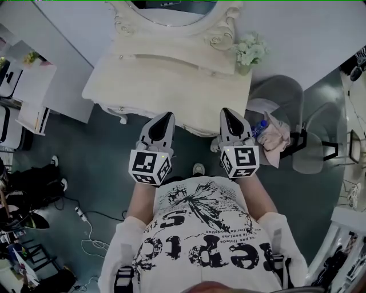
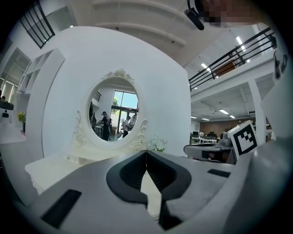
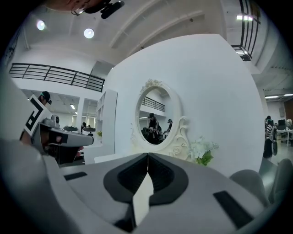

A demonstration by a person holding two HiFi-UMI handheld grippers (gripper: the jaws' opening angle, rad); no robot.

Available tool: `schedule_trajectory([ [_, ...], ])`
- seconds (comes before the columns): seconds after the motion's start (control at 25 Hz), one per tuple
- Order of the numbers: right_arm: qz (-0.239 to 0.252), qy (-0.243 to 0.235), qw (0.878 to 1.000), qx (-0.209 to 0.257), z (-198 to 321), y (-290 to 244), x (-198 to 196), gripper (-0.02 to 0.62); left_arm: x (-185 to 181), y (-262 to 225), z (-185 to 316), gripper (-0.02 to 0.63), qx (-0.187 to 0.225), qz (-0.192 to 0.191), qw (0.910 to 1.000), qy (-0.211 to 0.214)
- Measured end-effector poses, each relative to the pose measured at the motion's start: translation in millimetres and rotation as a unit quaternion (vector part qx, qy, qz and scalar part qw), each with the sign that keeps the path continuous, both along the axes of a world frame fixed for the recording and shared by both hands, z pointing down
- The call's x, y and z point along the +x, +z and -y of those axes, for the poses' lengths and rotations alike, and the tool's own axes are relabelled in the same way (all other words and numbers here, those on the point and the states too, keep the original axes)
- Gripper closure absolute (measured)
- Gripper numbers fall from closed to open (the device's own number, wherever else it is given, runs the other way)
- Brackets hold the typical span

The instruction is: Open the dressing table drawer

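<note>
A cream dressing table (image 1: 143, 77) with an oval mirror (image 1: 171, 11) stands against the white wall ahead of me. Its front edge, where the drawer sits, lies just beyond both gripper tips; the drawer face itself is hidden from above. My left gripper (image 1: 166, 118) and right gripper (image 1: 227, 113) are held side by side, level, pointing at the table's front. Both are shut with nothing between the jaws. In the left gripper view the shut tips (image 2: 146, 152) point at the mirror (image 2: 113, 114); in the right gripper view the tips (image 3: 148, 155) point at the mirror (image 3: 154, 122) too.
A vase of white flowers (image 1: 249, 51) stands on the table's right end. A grey chair (image 1: 280, 94) with a pink cloth (image 1: 277, 140) and a bottle sits to the right. White shelving (image 1: 31, 97) is at the left, cables lie on the floor.
</note>
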State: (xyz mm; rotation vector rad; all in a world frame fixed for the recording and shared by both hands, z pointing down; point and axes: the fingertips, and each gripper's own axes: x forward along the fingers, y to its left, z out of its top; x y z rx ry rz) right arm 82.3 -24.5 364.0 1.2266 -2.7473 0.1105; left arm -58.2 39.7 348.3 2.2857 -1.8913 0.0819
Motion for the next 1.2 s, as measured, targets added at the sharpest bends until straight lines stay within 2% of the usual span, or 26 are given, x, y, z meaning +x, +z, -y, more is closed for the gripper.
schedule_trajectory([
  [0.2, -0.008, 0.018, 1.0, -0.017, 49.0, 14.6, 0.3, 0.577, -1.7, 13.3, 50.3, 0.588, -0.015, -0.003, 0.9997, 0.018],
  [0.44, -0.017, 0.062, 0.997, -0.045, 104.7, 36.3, -10.6, 0.577, -21.3, 27.1, 120.3, 0.588, -0.024, -0.008, 0.998, 0.058],
  [0.68, -0.022, 0.115, 0.991, -0.07, 162.0, 59.9, -35.1, 0.577, -44.1, 36.0, 194.0, 0.588, -0.022, 0.01, 0.9908, 0.133],
  [0.8, -0.031, 0.125, 0.988, -0.086, 186.2, 79.5, -49.2, 0.577, -59.1, 44.9, 224.9, 0.588, -0.027, 0.009, 0.9877, 0.154],
  [1.12, -0.056, 0.143, 0.972, -0.18, 224.6, 170.8, -72.0, 0.574, -83.9, 92.4, 269.2, 0.588, -0.063, -0.012, 0.9799, 0.189],
  [1.16, -0.05, 0.146, 0.968, -0.197, 227.8, 184.5, -74.4, 0.563, -86.1, 97.7, 271.8, 0.588, -0.065, -0.016, 0.9793, 0.191],
  [1.2, -0.044, 0.147, 0.965, -0.213, 231.0, 198.1, -76.8, 0.512, -88.1, 102.6, 274.0, 0.588, -0.067, -0.019, 0.979, 0.191],
])
